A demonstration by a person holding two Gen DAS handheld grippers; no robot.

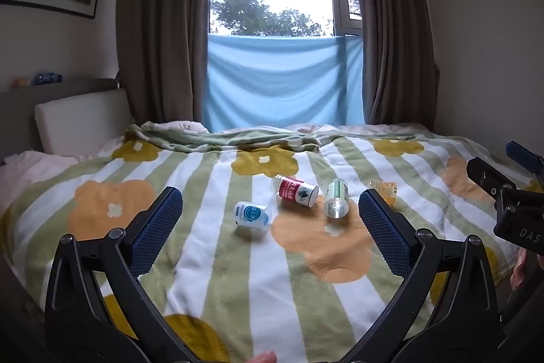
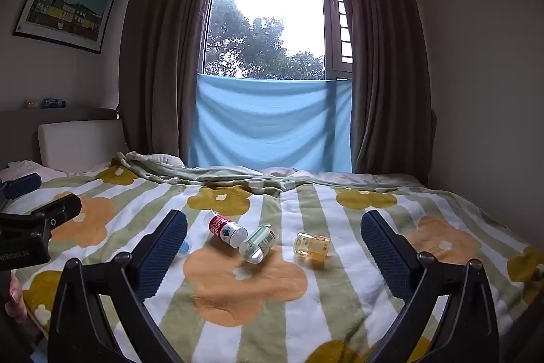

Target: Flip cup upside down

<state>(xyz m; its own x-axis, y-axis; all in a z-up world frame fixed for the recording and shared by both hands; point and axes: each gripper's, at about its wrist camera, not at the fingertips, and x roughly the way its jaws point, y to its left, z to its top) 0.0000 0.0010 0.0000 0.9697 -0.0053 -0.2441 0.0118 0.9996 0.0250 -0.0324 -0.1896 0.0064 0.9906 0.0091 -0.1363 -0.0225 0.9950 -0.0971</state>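
Several small cups lie on their sides on a flowered blanket (image 1: 258, 288). A blue-and-white cup (image 1: 252, 217) is nearest, with a red cup (image 1: 298, 190) and a green-and-silver cup (image 1: 336, 199) behind it. A clear yellow cup (image 1: 384, 187) is partly hidden by a finger. My left gripper (image 1: 269, 201) hovers open, short of the cups and touching none. In the right wrist view the red cup (image 2: 227, 230), green cup (image 2: 260, 242) and yellow cup (image 2: 312, 245) lie ahead of my open, empty right gripper (image 2: 273, 220). The blue cup (image 2: 184, 247) barely shows behind its left finger.
The bed fills the foreground, with a rumpled blanket fold (image 1: 217, 138) at its far side. A white headboard cushion (image 1: 81, 121) stands at the left, and curtains and a blue cloth (image 1: 282, 80) hang by the window. The right gripper's body (image 1: 510, 196) shows at the right edge.
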